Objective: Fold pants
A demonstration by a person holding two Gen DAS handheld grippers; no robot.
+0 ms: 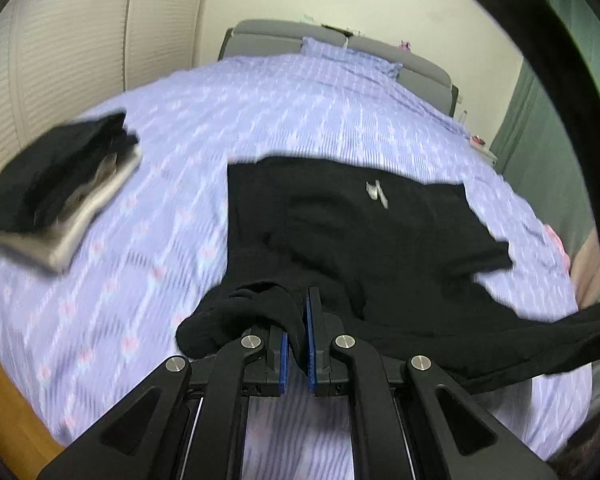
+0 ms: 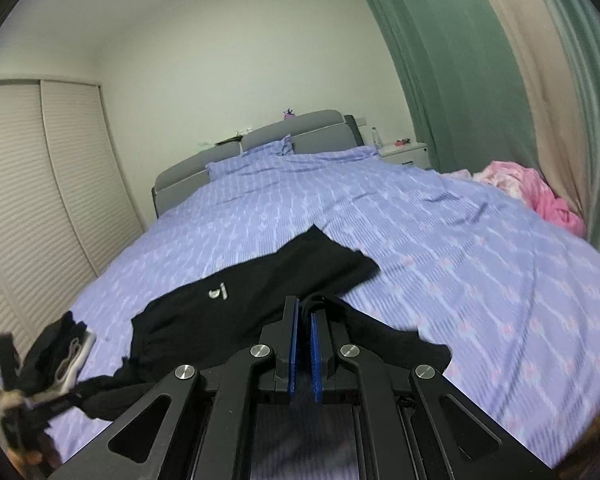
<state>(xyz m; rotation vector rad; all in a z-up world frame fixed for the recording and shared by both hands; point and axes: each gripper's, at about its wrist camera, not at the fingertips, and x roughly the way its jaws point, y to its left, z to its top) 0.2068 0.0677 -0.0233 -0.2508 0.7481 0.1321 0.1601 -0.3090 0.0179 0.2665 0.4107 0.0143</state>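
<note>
Black pants (image 1: 352, 232) with a small white logo lie spread on the purple bedspread (image 1: 148, 216). My left gripper (image 1: 296, 320) is shut on a bunched edge of the pants near the camera. In the right wrist view the same pants (image 2: 260, 292) stretch away toward the bed's middle. My right gripper (image 2: 304, 320) is shut on another black edge of them. The left gripper (image 2: 16, 376) shows blurred at the lower left there, with black cloth hanging from it.
A stack of folded clothes (image 1: 60, 188), black on top and light grey below, sits on the bed's left part. Pillows and a grey headboard (image 2: 260, 136) are at the far end. A pink blanket (image 2: 540, 196) lies at the right edge by green curtains (image 2: 460, 80).
</note>
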